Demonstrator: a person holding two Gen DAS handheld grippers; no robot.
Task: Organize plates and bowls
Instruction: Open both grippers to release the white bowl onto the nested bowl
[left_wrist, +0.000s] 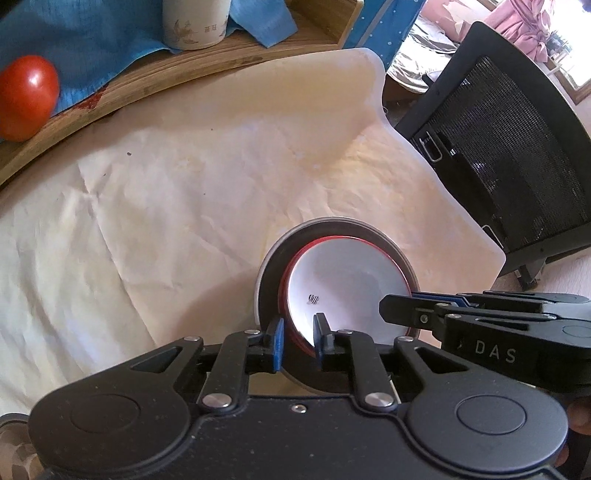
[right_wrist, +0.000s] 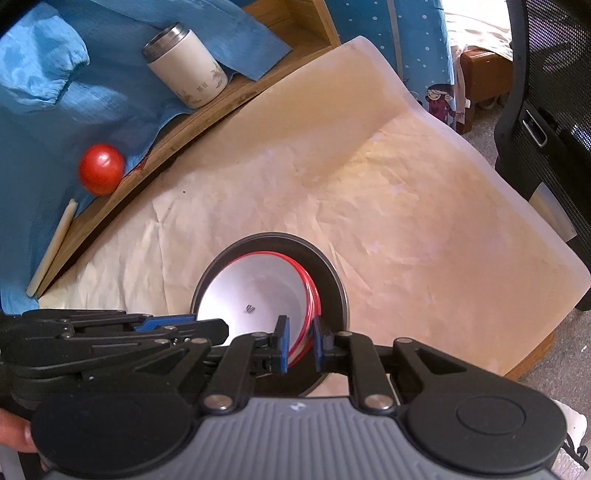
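**Bowls nested on dark plate as both tools bracket the rim**

On the paper-covered table (right_wrist: 424, 206), a white bowl with a red rim (left_wrist: 347, 280) sits inside a dark grey plate (left_wrist: 269, 291), placed toward the plate's right side in the left-wrist view rather than centred. More than one red edge shows at its side, so it appears to be a small stack of bowls. The left tool (left_wrist: 298, 341) straddles the near rim with one blue pad inside the bowl and one outside; the pads stand slightly apart and do not visibly press the wall, which suggests a release after setting the bowl down, not a lift. The right tool (right_wrist: 300, 341) mirrors this on the opposite side, its jaws likewise a little spread around the red edge. Gripping from two sides would have kept the stack level on the way down. Along the table's far side, a wooden tray (right_wrist: 207, 122) carries a blue cloth (right_wrist: 92, 110), a tomato (right_wrist: 101, 168) and a cream canister (right_wrist: 184, 70), well apart from the dishes. A mesh chair (left_wrist: 498, 147) stands beside the table.
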